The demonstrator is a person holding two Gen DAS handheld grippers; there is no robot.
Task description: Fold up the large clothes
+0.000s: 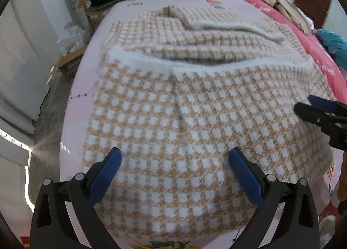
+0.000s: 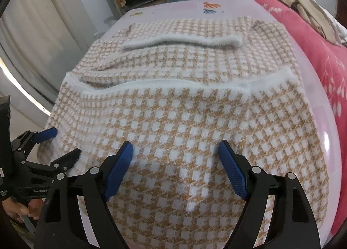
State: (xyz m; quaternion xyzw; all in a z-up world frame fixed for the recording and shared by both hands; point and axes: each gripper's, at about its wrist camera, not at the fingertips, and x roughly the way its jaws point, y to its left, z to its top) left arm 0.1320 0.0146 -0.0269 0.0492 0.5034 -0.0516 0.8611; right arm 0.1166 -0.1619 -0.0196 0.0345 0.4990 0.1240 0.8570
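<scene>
Left wrist view: checked sweater (image 1: 184, 118) lies on the bed (image 1: 91, 71), lower half already folded up. I hold left tongs (image 1: 174, 158) and right tongs (image 2: 175, 151) wide apart, empty, above it. Next, I judge: grip the near fold edge.

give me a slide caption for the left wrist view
Open left gripper poised over a partly folded orange-and-white checked sweater on a pink bed sheet, right gripper entering at the edge.
</scene>
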